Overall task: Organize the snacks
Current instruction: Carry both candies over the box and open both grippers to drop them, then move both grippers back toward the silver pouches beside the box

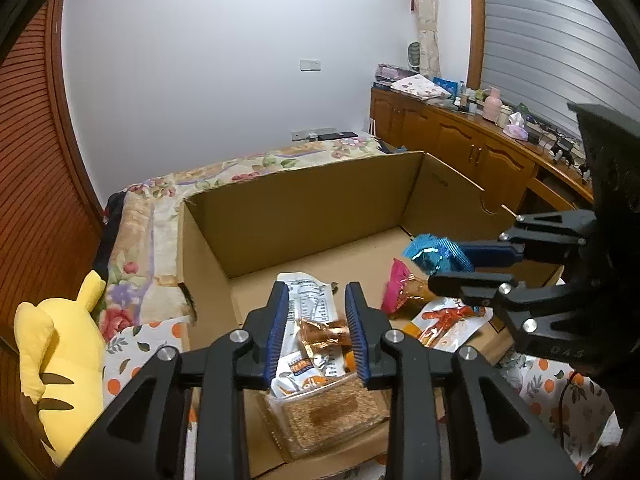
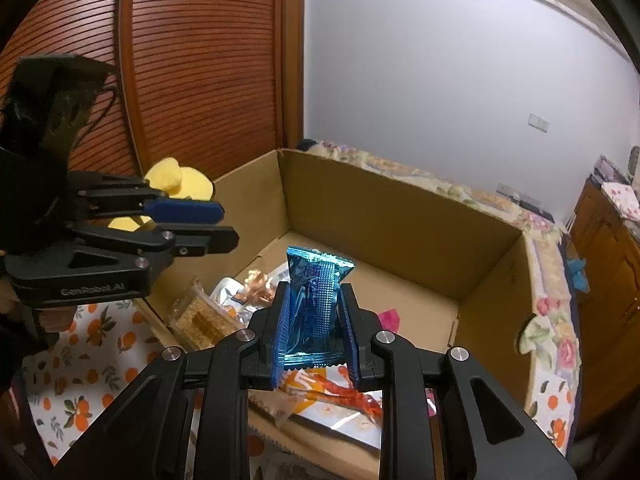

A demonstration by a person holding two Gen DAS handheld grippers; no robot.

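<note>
Shiny blue packet [image 2: 310, 312]; brown cardboard box [image 1: 304, 208]; yellow plush [image 1: 60, 344]; orange-print cloth [image 2: 80, 380]

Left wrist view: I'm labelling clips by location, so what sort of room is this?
Most likely a bedroom: a bed with a floral bedspread, a wooden sideboard along the wall, and a yellow plush toy.

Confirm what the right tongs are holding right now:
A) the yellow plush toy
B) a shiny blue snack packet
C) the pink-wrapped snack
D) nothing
B: in the right wrist view the blue snack packet stands clamped between the pads of the right tongs, above the cardboard box.
</note>
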